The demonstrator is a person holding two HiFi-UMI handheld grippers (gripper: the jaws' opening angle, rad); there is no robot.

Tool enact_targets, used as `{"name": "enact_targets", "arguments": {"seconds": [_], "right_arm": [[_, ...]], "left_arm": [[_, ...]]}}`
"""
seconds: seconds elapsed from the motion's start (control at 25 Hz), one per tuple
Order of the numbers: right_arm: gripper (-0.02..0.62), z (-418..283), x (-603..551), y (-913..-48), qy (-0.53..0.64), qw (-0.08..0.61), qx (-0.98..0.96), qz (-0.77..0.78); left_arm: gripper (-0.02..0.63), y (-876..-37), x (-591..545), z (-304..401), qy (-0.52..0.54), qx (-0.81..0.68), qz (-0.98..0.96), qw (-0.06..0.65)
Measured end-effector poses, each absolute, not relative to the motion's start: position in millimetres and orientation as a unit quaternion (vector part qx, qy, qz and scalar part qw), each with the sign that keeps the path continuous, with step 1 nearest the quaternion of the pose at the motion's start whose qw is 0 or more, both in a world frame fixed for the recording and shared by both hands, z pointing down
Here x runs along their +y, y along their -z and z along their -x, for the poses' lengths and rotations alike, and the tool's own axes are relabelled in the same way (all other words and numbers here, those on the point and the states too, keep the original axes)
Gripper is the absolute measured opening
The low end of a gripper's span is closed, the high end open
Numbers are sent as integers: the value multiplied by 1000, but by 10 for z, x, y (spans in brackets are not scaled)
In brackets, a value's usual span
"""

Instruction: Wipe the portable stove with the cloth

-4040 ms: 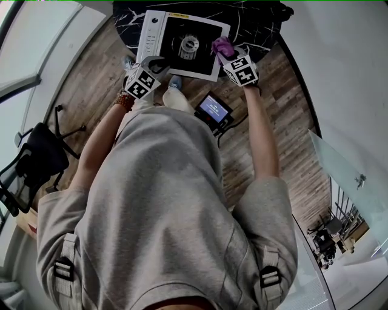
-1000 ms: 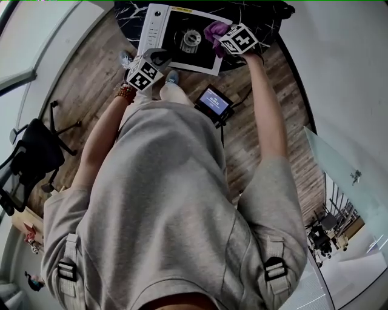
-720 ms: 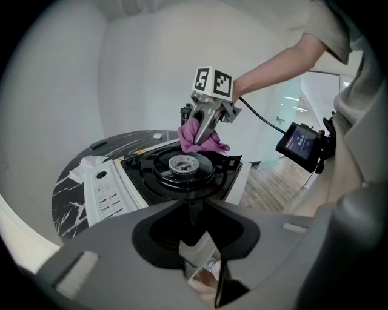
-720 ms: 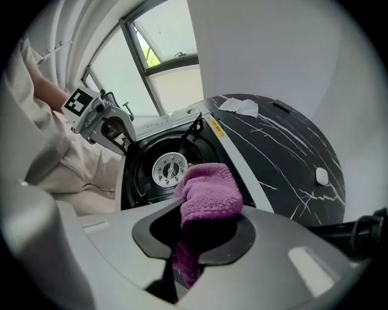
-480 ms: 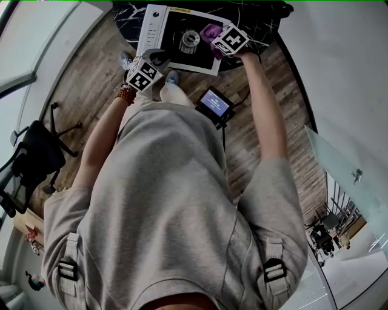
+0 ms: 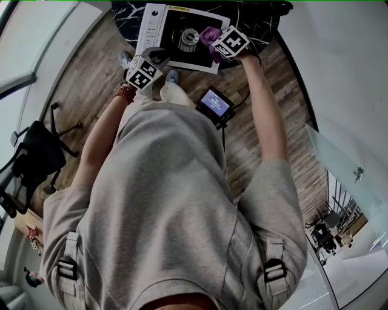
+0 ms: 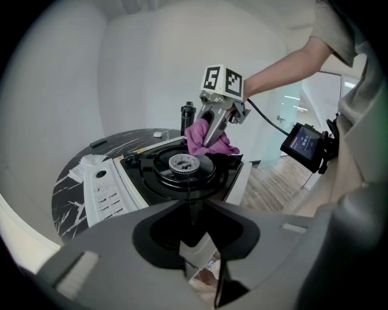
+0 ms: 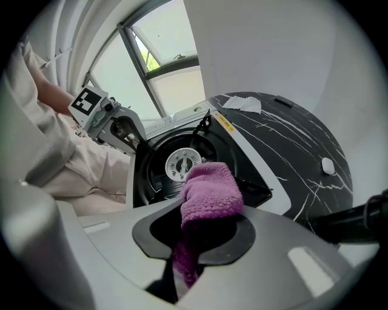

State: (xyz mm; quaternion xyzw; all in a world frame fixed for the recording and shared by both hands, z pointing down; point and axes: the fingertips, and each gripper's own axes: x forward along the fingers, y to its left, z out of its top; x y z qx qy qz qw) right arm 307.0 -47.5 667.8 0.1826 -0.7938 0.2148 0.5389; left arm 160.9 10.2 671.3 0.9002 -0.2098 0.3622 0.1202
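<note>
Right gripper (image 6: 215, 43), head view: grips the purple cloth (image 6: 209, 34) resting on the portable stove's (image 6: 154, 27) black top just beside the burner (image 6: 189, 37), on the dark marbled table (image 6: 257, 18). Left gripper view: pins the stove's white near edge in the left gripper (image 7: 203, 266). Right gripper view: shows the cloth bunched between the jaws, over the stove.

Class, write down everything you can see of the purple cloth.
The cloth is purple, soft and nubbly like terry or microfibre, bunched into a thick wad. The right gripper is shut on it: one end runs back between the jaws, the rounded bulk sticks out ahead. It sits low on the stove, its underside seemingly on the black top just beside the round burner. Nothing else touches it.
</note>
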Motion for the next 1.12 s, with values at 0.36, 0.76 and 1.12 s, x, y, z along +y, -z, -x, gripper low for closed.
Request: {"name": "enact_targets", "arguments": {"seconds": [0.36, 0.76, 1.12], "right_arm": [[80, -3042, -300, -6692, -228, 537, -793, -174], [78, -2981, -116, -6719, -249, 530, -795, -159], [77, -2967, -87, -6722, -267, 507, -797, -191]], "left_arm": [[87, -6758, 117, -1600, -364, -208, -899, 124], [89, -6745, 99, -1602, -365, -208, -899, 123], [126, -6731, 134, -1644, -367, -184, -904, 119]]}}
